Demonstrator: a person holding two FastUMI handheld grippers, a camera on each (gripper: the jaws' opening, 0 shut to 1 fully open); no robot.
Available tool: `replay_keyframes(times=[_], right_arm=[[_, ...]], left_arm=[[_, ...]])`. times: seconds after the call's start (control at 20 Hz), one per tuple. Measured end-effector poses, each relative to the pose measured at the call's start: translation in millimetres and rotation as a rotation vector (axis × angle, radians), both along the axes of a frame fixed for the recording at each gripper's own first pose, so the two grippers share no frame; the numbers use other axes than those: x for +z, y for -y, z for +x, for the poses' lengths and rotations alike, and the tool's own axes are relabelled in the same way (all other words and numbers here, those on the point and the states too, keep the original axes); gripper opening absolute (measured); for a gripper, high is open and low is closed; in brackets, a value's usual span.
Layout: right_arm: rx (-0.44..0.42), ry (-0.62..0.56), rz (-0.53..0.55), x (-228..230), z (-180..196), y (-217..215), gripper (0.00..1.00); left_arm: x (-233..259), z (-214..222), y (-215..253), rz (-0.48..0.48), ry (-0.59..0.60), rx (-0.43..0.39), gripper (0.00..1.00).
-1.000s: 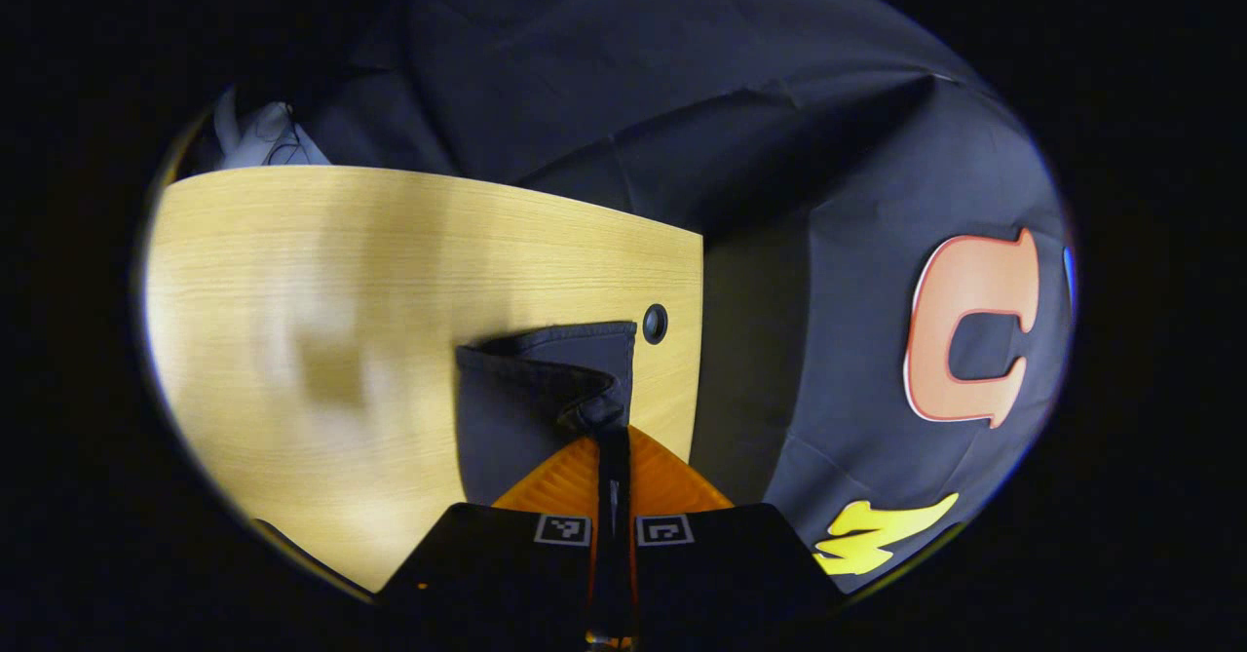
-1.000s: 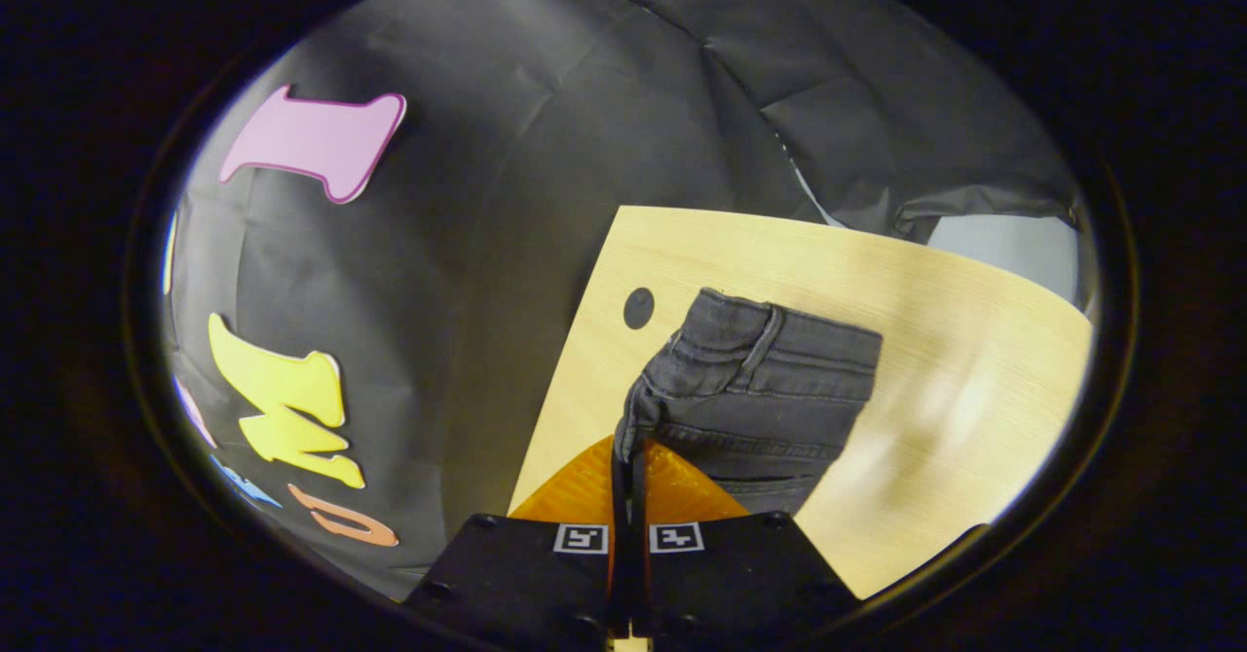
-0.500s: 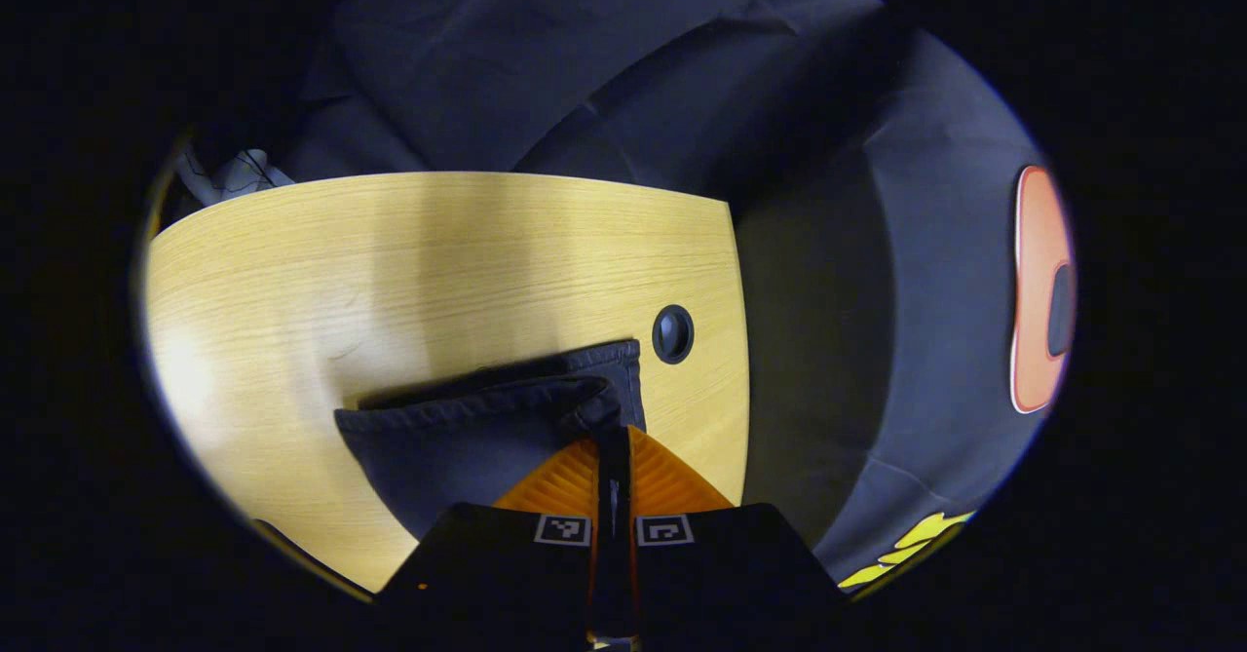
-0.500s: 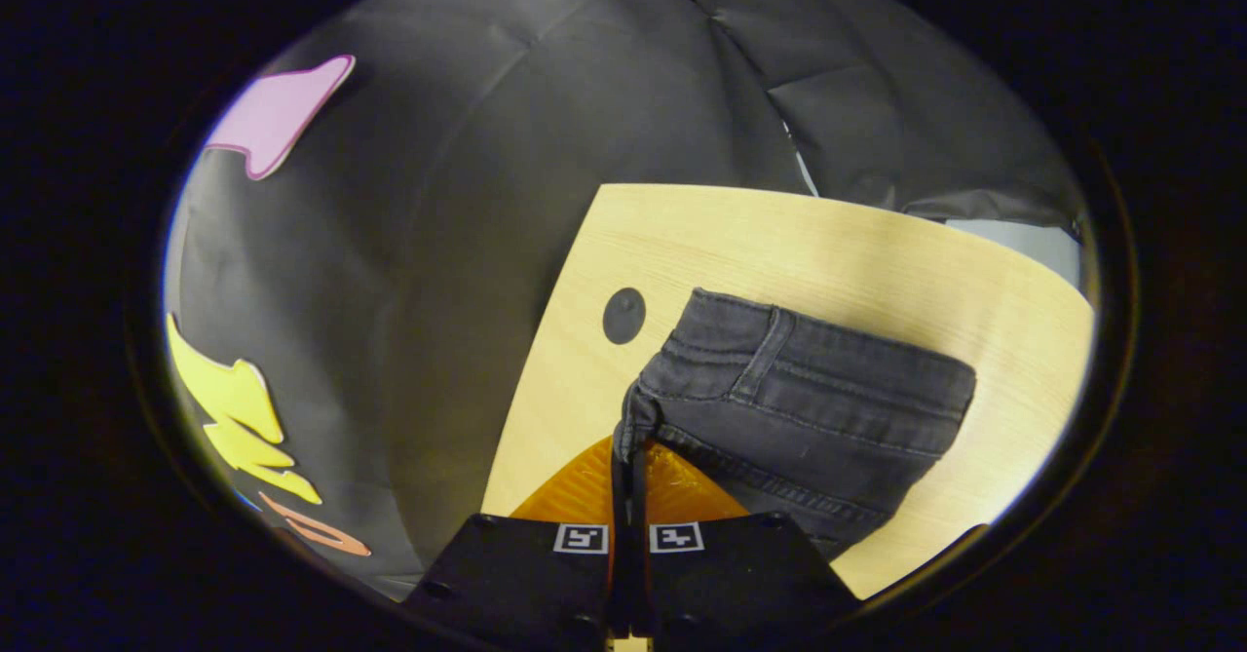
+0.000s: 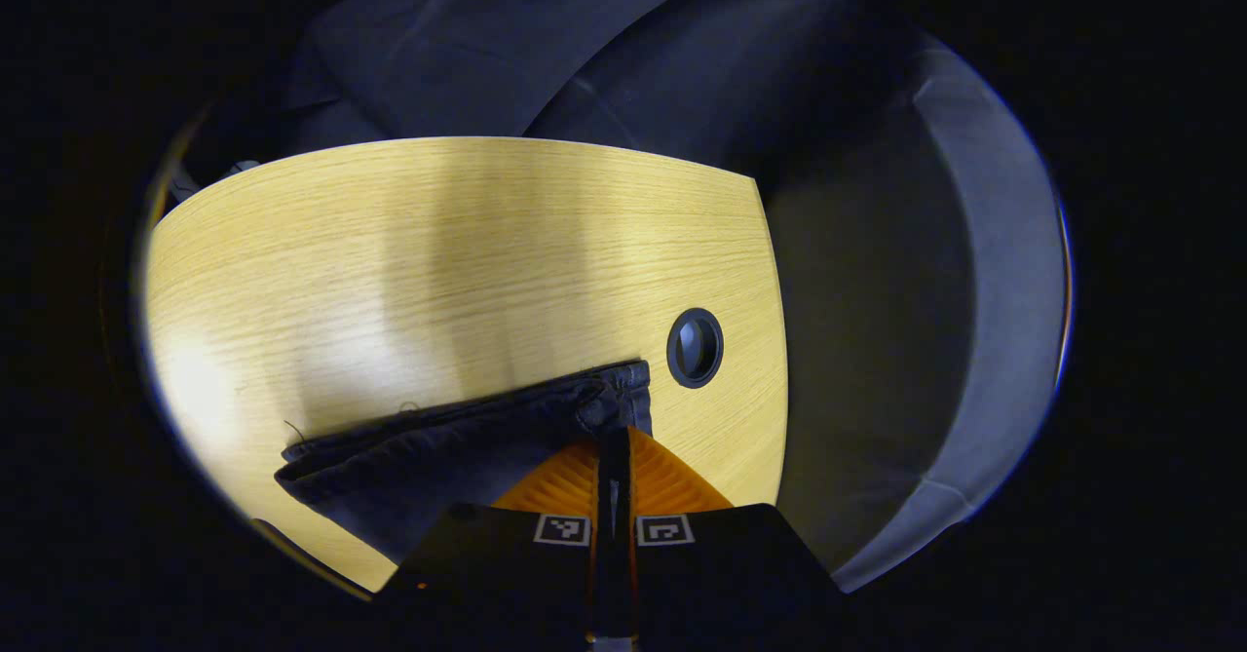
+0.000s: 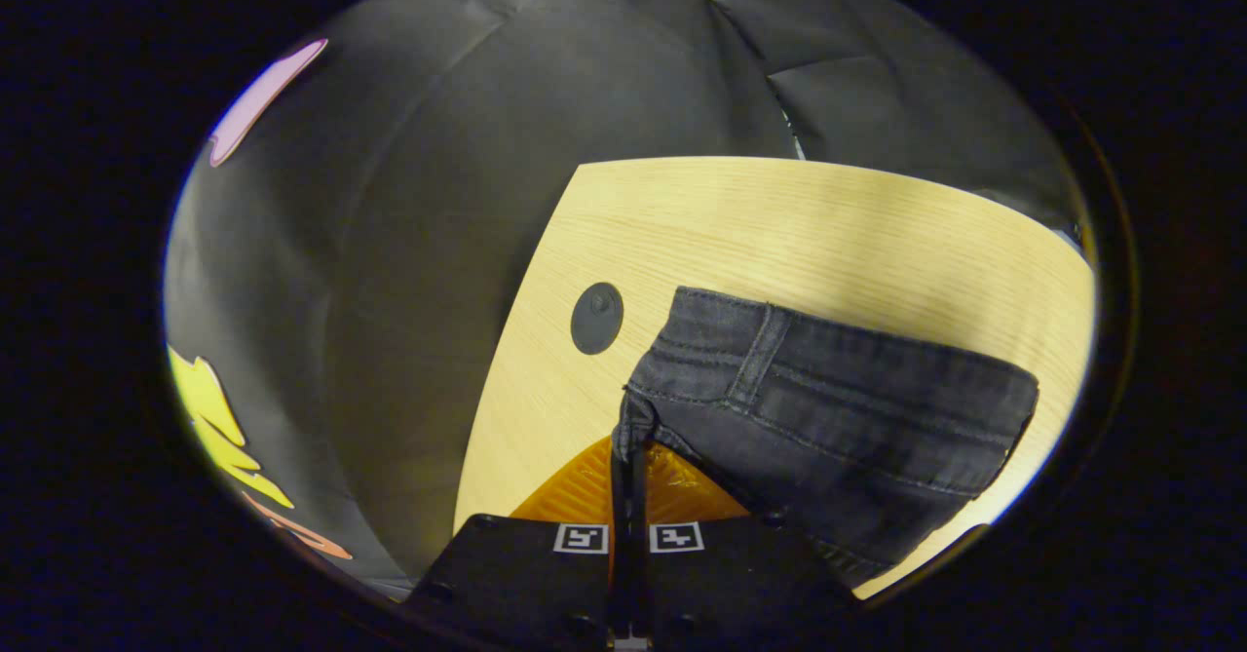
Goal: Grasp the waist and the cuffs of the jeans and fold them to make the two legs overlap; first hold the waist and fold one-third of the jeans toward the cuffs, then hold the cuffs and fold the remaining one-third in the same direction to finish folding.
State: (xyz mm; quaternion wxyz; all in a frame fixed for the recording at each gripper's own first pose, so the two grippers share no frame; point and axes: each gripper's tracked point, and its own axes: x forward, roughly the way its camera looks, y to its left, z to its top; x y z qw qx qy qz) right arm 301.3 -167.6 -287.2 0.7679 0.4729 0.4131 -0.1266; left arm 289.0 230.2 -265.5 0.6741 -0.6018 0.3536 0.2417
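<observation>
Lowered since a second ago, the dark jeans [image 6: 828,408] spread wider on the tabletop [image 5: 438,243]. Each claw, left [image 5: 613,435] and right [image 6: 628,447], grips an edge. Denim looks soft, heavy; sturdy waistband offers firmest hold.

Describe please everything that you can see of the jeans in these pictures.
The jeans are dark, of washed black or charcoal denim with visible seams. The right gripper view shows the waistband with a belt loop; the left gripper view shows a hemmed cuff end. The right gripper is shut on the waist corner and the left gripper is shut on the cuff corner. The cloth lies over the wooden table, near a round dark hole.
</observation>
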Motion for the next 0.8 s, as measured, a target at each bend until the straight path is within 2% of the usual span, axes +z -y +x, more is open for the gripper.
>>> replay_keyframes(times=[0.1,0.15,0.25,0.3,0.4,0.45,0.5,0.55,0.6,0.65,0.75,0.8], right_arm=[[-0.005,0.007,0.021,0.6,1.8,-3.4,0.05],[-0.008,0.023,0.044,1.3,5.8,-7.2,0.19],[0.005,0.068,0.065,10.6,11.6,-14.4,0.34],[0.012,0.082,0.05,12.2,15.4,-21.3,0.5],[0.072,0.075,-0.02,15.8,11.2,-22.5,0.82],[0.099,0.076,-0.048,20.0,12.7,-26.5,0.83],[0.122,0.097,-0.071,27.6,12.5,-31.1,0.94],[0.141,0.127,-0.086,35.5,14.8,-26.9,0.92],[0.157,0.163,-0.097,46.6,16.0,-24.0,0.98],[0.17,0.195,-0.114,60.8,12.0,-17.8,0.92],[0.179,0.265,-0.168,103.0,-2.8,0.7,0.92],[0.181,0.29,-0.2,120.0,-11.8,12.0,0.98]], left_arm=[[5.3,5.6,0.2,0.036,0.049,-0.034,0.07],[11.6,18.7,9.1,0.051,0.102,-0.057,0.27],[21.5,19.3,8.7,0.069,0.123,-0.067,0.67],[25.2,21.9,8.6,0.085,0.127,-0.073,0.87],[28.1,25.5,13.7,0.134,0.158,-0.097,0.89],[36.0,25.8,12.0,0.176,0.18,-0.11,0.86],[46.8,28.8,12.5,0.214,0.215,-0.129,1.0],[63.0,28.5,10.8,0.271,0.248,-0.139,1.0],[83.4,28.9,8.5,0.327,0.296,-0.149,0.99],[108.4,27.2,6.8,0.377,0.35,-0.158,1.0],[162.2,20.7,3.1,0.476,0.453,-0.171,0.99],[187.8,13.4,1.7,0.539,0.498,-0.178,0.99]])
